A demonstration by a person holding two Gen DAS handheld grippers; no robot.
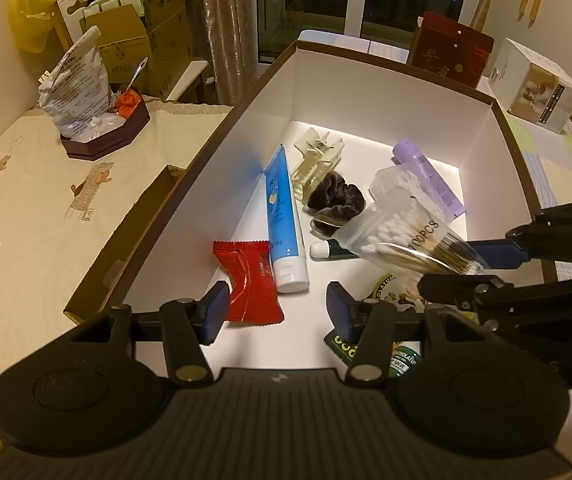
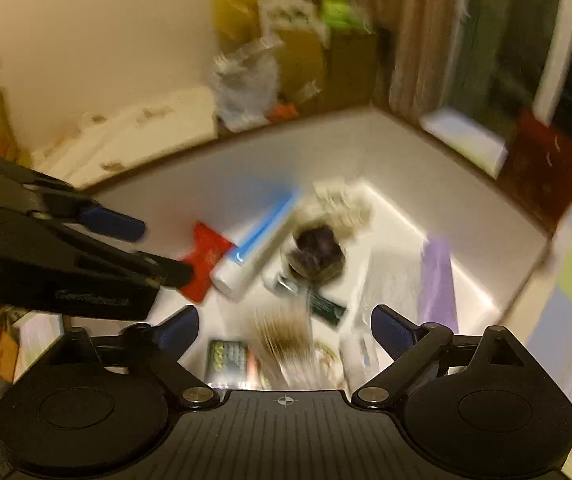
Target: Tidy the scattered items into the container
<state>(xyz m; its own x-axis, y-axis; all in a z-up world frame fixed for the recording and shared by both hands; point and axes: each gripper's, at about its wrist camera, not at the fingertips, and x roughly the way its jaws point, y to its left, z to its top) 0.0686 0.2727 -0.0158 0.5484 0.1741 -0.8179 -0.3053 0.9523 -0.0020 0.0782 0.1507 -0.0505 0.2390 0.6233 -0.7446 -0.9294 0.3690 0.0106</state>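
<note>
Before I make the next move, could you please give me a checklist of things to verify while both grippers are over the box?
1. Left gripper open: ok.
2. Right gripper open: ok, fingers wide apart.
3. Cotton swab bag free of the right gripper: cannot tell; it overlaps the fingers in the left wrist view.
4. Red packet inside the white box: ok.
5. Right wrist view sharp: not ok, blurred.

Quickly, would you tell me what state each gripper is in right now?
Left gripper: open, holding nothing.
Right gripper: open; clear bag of cotton swabs between its fingers, apparently just released.
</note>
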